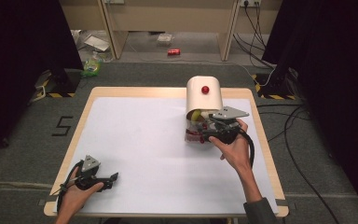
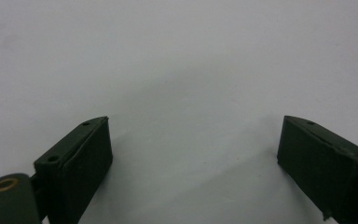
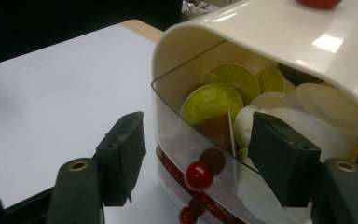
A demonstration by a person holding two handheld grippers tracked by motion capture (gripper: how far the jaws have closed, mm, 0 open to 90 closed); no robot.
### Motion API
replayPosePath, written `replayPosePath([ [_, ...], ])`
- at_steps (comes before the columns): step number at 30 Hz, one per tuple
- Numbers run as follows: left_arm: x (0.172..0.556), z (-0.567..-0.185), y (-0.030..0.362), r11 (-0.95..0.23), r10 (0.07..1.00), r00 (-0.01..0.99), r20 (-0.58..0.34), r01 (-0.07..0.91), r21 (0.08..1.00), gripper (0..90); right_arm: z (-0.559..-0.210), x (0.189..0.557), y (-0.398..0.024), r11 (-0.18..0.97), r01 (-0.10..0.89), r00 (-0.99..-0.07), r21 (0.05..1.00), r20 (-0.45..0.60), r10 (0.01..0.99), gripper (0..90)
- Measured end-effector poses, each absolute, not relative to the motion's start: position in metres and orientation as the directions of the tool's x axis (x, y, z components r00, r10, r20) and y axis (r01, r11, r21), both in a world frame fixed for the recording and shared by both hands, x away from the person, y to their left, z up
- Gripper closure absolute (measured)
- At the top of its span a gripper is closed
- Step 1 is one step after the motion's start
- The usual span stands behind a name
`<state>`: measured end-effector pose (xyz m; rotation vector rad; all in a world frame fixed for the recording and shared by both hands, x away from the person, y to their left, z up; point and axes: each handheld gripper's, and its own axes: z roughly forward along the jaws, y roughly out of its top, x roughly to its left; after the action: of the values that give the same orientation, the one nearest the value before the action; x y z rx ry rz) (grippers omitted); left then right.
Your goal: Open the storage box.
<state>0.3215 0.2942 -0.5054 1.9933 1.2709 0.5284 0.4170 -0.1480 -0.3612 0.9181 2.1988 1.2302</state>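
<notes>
The right hand-held gripper [image 3: 193, 161] reaches, jaws apart, at one cream capsule dispenser [image 1: 204, 95]; the left hand-held gripper [image 1: 111, 178] rests spread on the tabletop [image 1: 140, 140].

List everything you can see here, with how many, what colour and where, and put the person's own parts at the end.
Table: one, white top with a wood edge, centre of the high view.
Capsule dispenser: one, cream hood with a red knob, clear drawers below, far right of the table.
Capsules: several, green-lidded and whitish, in the open upper drawer.
Red drawer knobs: at least two, on the clear drawer fronts.
Red can: one, on the floor beyond the table.
Floor marking "5": one, black, left of the table.
Cables: several, black, on the floor at right.
Left gripper: one, black, open, near left corner.
Right gripper: one, black, open, at the drawers.
</notes>
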Motion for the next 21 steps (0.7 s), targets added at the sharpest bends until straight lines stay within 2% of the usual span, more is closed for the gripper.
replayPosePath([
  [21,0.3214,-0.5055,0.2943,-0.270,0.900,0.435,-0.031,0.612,0.743,9.2,-0.3627,0.4187,-0.1495,0.390,0.345,-0.683,0.854,-0.057,0.729,41.8],
])
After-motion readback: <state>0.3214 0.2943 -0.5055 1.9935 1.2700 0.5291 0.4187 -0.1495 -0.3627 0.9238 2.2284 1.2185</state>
